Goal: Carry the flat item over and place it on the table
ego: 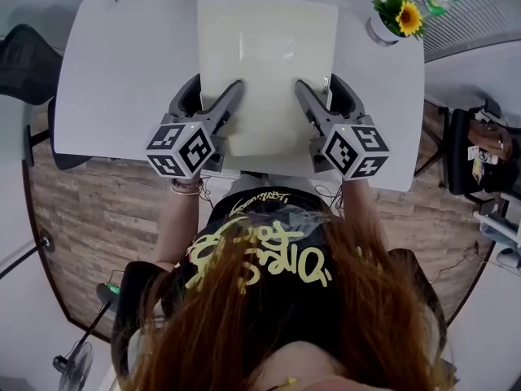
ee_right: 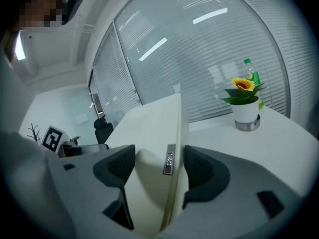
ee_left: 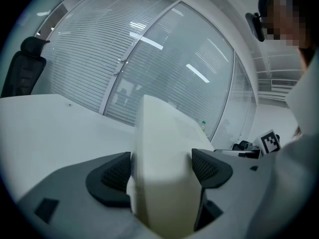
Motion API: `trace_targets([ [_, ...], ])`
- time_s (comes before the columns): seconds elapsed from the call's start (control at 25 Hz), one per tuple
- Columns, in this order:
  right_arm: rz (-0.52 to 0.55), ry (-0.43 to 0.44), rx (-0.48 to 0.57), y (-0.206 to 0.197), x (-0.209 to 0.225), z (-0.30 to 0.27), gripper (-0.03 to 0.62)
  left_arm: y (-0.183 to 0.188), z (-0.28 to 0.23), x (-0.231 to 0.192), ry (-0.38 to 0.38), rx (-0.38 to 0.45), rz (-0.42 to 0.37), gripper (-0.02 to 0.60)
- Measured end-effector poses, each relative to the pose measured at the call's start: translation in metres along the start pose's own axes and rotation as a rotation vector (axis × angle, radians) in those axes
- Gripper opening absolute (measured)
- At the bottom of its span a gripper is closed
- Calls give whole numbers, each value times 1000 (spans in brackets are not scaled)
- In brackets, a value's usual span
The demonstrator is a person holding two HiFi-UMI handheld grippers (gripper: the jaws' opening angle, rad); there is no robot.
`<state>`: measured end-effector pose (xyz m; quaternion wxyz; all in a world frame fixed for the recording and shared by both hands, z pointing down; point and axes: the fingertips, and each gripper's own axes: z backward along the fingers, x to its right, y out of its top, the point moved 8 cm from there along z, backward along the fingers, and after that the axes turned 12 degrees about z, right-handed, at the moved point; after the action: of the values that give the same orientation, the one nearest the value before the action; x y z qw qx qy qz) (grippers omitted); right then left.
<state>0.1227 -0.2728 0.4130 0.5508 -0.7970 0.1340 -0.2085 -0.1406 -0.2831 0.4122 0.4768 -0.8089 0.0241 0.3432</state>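
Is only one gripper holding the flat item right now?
No, the left gripper and the right gripper each have their jaws shut on the near end of the cream flat item.

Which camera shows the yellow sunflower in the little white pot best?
The right gripper view: the yellow sunflower in its white pot is big and side-on, with bloom, leaves and pot all clear. The head view shows it tiny from above, near the white table's far edge. The left gripper view doesn't show it.
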Motion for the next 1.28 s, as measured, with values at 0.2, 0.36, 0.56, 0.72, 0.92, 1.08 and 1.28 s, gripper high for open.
trace_targets([
  [0.2,3,-2,-17,-4,1,-3,305,-4,-3,-4,14,-22,23,382],
  [0.36,9,-2,-28,-6,-1,-5,305,-6,-3,-8,25,-33,33,382],
  [0.56,13,-1,-49,-11,1,-8,305,-10,-7,-11,47,-51,38,379],
  [0.72,14,0,-61,-13,2,-10,305,-12,-9,-14,56,-62,45,377],
  [0.92,15,3,-72,-15,1,-13,305,-12,-10,-16,67,-77,51,376],
  [1.08,12,1,-74,-15,2,-14,305,-12,-12,-18,72,-82,52,376],
  [1.28,11,-2,-82,-18,4,-17,305,-13,-15,-19,84,-98,55,374],
])
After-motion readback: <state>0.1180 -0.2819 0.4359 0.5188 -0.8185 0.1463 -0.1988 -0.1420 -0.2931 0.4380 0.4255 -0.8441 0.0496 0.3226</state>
